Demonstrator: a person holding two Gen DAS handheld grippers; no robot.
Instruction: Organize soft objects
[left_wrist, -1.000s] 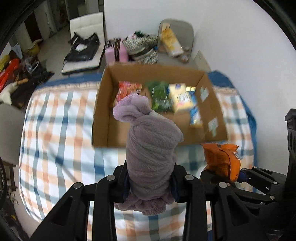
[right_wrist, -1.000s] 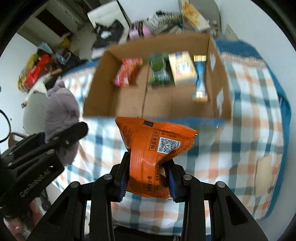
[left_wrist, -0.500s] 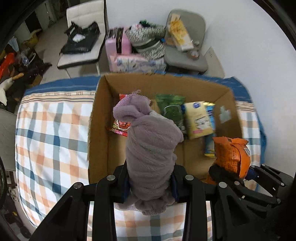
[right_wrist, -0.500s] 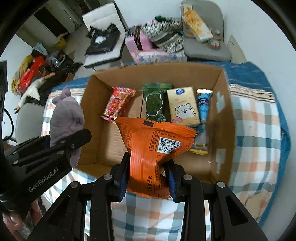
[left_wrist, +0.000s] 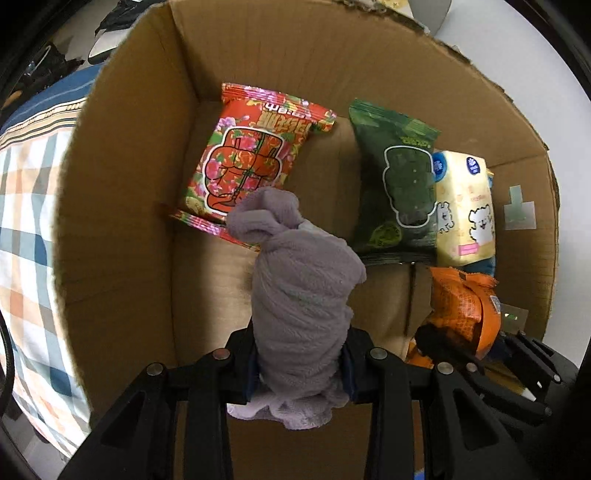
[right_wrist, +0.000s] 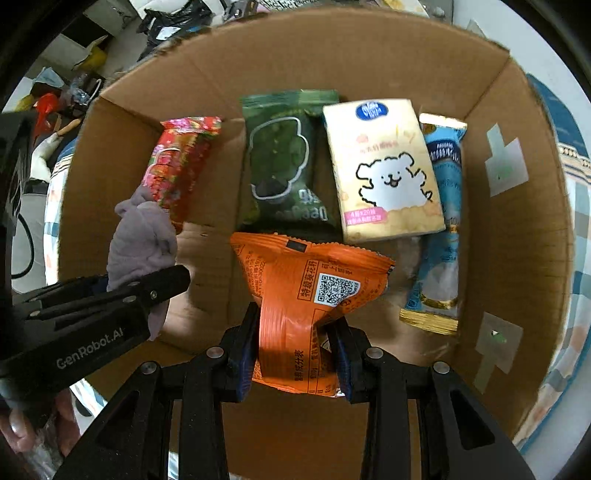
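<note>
Cardboard box (right_wrist: 517, 258), open-topped, on a plaid-covered bed (left_wrist: 26, 184). Contents, back row inside the box: red floral packet (left_wrist: 255, 155) at its left, green packet (right_wrist: 284, 162), yellow tissue pack (right_wrist: 384, 173), blue bar wrapper (right_wrist: 443, 221) toward its right wall.

Left gripper (left_wrist: 299, 365): pinching a rolled lilac towel (left_wrist: 299, 295), held above the box floor in front of the red packet.

Right gripper (right_wrist: 295, 358): pinching an orange snack bag (right_wrist: 310, 295), held over the box centre, in front of the green packet.

Handling advice: lower each item onto bare cardboard in front of the back row before releasing, so nothing lands on a packet.

Change: a second ago both loads were short of the box's near wall, above the bed; now they are inside its rim.
</note>
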